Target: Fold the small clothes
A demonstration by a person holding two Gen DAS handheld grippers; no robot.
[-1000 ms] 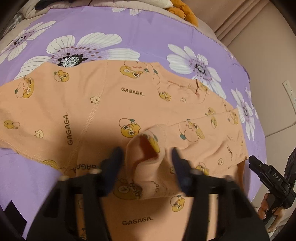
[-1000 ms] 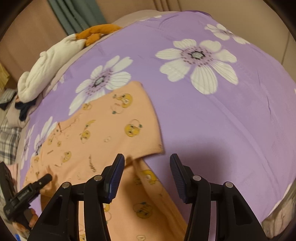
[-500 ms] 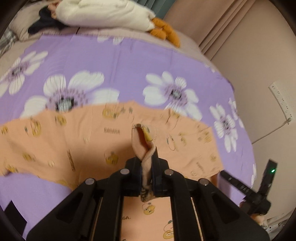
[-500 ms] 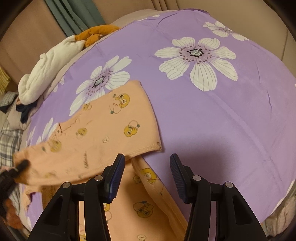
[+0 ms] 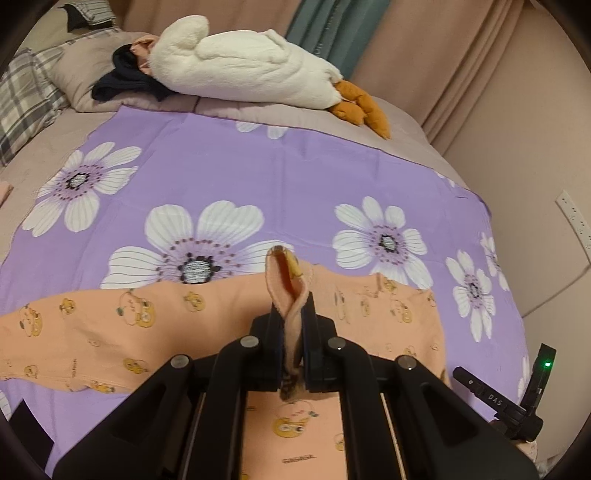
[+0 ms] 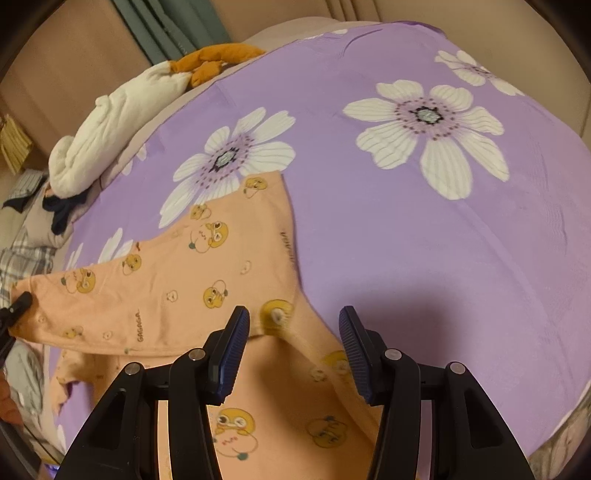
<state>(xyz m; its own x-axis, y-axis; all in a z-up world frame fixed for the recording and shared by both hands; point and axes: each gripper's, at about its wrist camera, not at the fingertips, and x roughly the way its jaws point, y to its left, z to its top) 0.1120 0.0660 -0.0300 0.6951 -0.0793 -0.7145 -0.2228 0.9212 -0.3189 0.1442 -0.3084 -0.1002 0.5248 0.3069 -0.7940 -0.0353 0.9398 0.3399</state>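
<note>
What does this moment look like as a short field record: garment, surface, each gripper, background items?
garment: peach printed garment, spread out, one part lifted
surface: purple floral sheet on a bed
left gripper: shut on a pinched fold of the garment, fold sticking up between the pads
right gripper: open, hovering above the garment, nothing between its pads
background: white plush goose with orange feet, plaid pillow, teal curtain
fold status: no completed fold visible yet
</note>
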